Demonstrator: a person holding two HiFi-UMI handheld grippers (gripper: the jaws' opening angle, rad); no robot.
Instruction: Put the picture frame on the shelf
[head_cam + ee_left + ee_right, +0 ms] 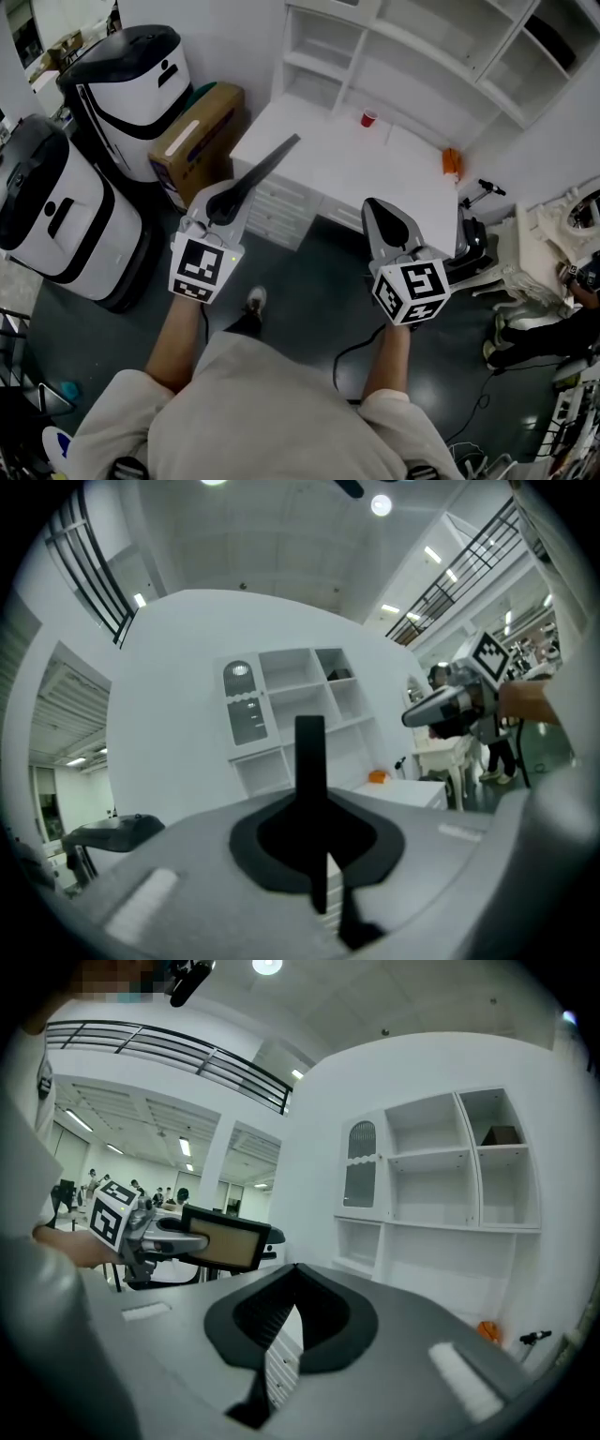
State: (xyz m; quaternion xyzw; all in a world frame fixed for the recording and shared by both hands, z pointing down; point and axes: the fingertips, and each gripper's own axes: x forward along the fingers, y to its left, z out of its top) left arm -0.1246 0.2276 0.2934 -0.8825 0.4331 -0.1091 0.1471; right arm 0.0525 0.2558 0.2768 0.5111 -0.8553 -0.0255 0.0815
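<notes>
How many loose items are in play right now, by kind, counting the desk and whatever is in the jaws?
Red cup: 1
Orange item: 1
Picture frame, held: 1
Total: 3

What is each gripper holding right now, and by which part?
The left gripper clamps the picture frame by its black border at one end; the right gripper is shut and empty.

Bright, even light from ceiling lamps; dark fisheye corners, blurry foreground.
</notes>
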